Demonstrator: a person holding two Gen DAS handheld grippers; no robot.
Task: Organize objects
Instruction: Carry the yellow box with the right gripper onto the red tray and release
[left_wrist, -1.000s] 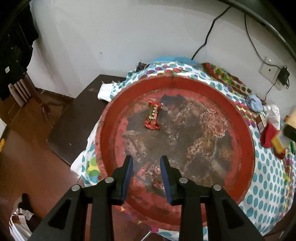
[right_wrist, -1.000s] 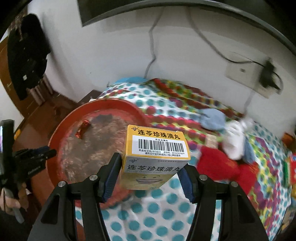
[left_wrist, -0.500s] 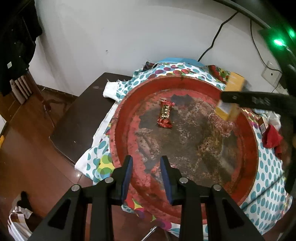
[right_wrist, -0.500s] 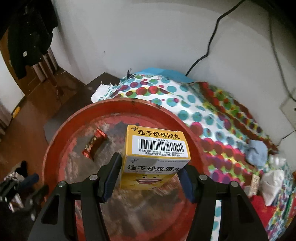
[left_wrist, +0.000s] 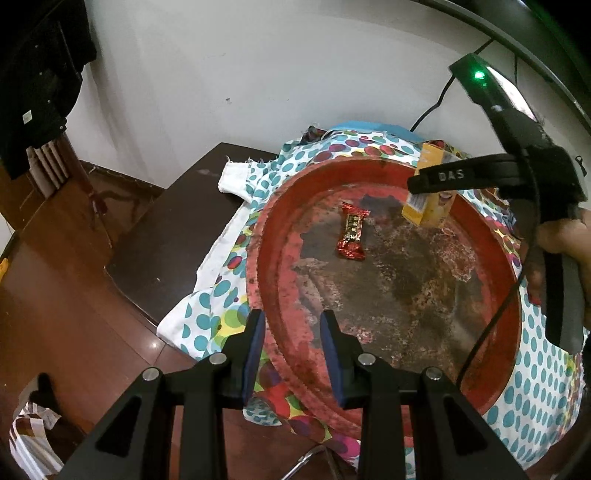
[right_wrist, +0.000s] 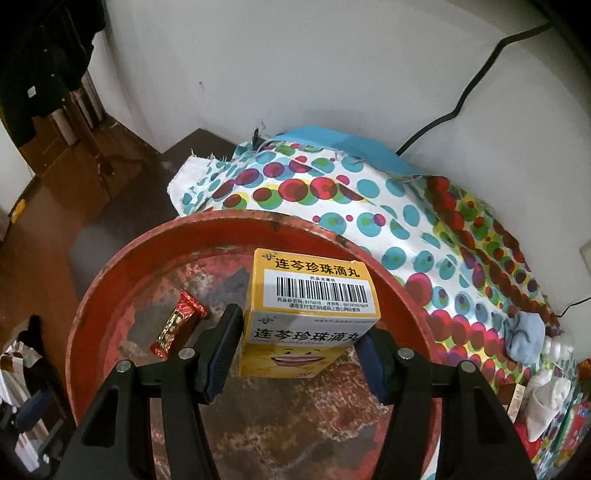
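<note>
Right wrist view: the right gripper (right_wrist: 295, 343) pinches a yellow medicine box (right_wrist: 308, 314) by its two sides, the blue pads pressed flat against the cardboard. The box has a barcode label on its upper face and a cartoon smile on the face toward the camera. It hangs over the far part of the round red tray (right_wrist: 110, 266), inside the rim; whether its bottom touches the tray floor cannot be told from here. A red foil candy (right_wrist: 177, 325) lies on the tray floor just left of the box, apart from it. The tray sits on a polka-dot cloth (right_wrist: 332, 195) that spreads beyond the tray's far rim and off to its right. On that cloth, well right of the tray, lie a pale blue sock (right_wrist: 524, 336) and a white cloth bundle (right_wrist: 550, 395). A black cable (right_wrist: 461, 107) runs down the white wall behind the tray.

In the left wrist view, the left gripper (left_wrist: 291, 352) hovers above the tray's near rim (left_wrist: 258, 258) with its jaws partly spread and nothing between them. The candy (left_wrist: 352, 232) lies toward the tray's far side, and the box (left_wrist: 428, 206) shows at the far right of the tray, partly hidden by the black finger of the other tool. A hand (left_wrist: 565, 243) holds that tool's handle at the tray's right edge. A dark table (left_wrist: 166, 236) shows left of the tray.
</note>
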